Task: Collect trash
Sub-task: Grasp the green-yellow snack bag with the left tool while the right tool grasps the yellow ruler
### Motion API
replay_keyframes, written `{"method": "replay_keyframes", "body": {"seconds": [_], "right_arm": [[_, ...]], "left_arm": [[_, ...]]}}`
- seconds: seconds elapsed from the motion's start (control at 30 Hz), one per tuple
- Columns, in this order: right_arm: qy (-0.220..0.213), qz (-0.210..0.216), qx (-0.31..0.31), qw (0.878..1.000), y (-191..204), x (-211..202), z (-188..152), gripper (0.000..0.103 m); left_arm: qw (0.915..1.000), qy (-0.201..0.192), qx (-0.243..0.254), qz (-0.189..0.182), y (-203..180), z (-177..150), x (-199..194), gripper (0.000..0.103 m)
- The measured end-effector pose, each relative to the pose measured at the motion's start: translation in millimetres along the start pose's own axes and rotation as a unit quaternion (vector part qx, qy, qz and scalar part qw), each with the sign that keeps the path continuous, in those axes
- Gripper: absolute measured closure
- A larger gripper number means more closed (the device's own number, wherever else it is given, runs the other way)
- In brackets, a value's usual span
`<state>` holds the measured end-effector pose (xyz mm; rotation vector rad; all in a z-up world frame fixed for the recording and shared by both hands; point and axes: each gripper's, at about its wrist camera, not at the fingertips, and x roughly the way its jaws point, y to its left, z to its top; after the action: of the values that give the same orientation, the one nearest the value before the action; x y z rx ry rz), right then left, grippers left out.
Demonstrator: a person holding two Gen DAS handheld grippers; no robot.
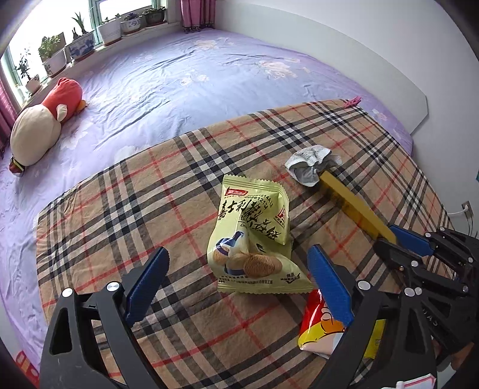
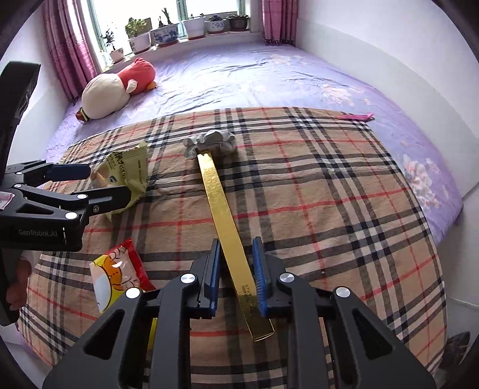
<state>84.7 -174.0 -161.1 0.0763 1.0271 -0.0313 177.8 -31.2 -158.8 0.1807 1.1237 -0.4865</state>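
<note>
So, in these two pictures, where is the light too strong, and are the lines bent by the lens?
Left wrist view: the window is washed out white and the plaid blanket edge bows; the green snack bag is sharp. Right wrist view: the window is also blown out, the gold strip shows glare, and dark corners ring the frame.

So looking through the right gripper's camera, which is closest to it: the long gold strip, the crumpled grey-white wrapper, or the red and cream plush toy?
1. Long gold strip, between the right gripper fingers.
2. Crumpled grey-white wrapper, at the strip's far end on the plaid cloth.
3. Red and cream plush toy, far left by the window.
</note>
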Motion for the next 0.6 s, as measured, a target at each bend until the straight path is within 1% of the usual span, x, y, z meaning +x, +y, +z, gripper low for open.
{"method": "replay_keyframes", "body": {"seconds": [0.07, 0.13, 0.2, 0.23, 0.27, 0.3, 0.33, 0.4, 0.5, 0.57, 0.6], "right_arm": [[-0.002, -0.009, 0.015, 1.0, -10, -3, -3, 0.081], [-0.003, -0.004, 0.025, 1.0, -15, -5, -4, 0.081], [-0.004, 0.006, 0.026, 1.0, -17, -5, -4, 0.078], [-0.005, 0.004, 0.022, 1.0, -16, -4, -3, 0.069], [-0.005, 0.001, 0.018, 1.0, -14, -3, -2, 0.055], [-0.005, -0.003, 0.013, 1.0, -13, -1, 0, 0.049], [-0.006, -0.005, 0.011, 1.0, -13, 1, 1, 0.047], [-0.006, -0.01, 0.007, 1.0, -11, 5, 5, 0.047], [-0.004, -0.01, 0.005, 1.0, -10, 7, 10, 0.047], [-0.003, -0.012, 0.002, 1.0, -10, 7, 10, 0.048], [-0.004, -0.015, 0.002, 1.0, -10, 7, 9, 0.05]], "left_arm": [[1.0, 0.004, -0.001, 0.002, 0, 2, 5, 0.012], [1.0, 0.007, -0.003, 0.002, 1, 4, 10, 0.013], [1.0, 0.008, -0.004, 0.002, 1, 5, 13, 0.013], [1.0, 0.009, -0.003, 0.004, 1, 6, 15, 0.013], [0.9999, 0.009, -0.001, 0.005, 0, 7, 17, 0.013], [0.9999, 0.01, 0.0, 0.007, -1, 7, 19, 0.013], [0.9999, 0.012, 0.002, 0.01, -2, 8, 21, 0.014], [0.9997, 0.008, 0.007, 0.02, -3, 8, 23, 0.014], [0.9998, 0.003, 0.003, 0.022, -3, 11, 24, 0.015], [0.9998, -0.001, 0.001, 0.022, -2, 11, 22, 0.021], [0.9998, -0.001, 0.002, 0.021, -3, 11, 21, 0.027]]}}
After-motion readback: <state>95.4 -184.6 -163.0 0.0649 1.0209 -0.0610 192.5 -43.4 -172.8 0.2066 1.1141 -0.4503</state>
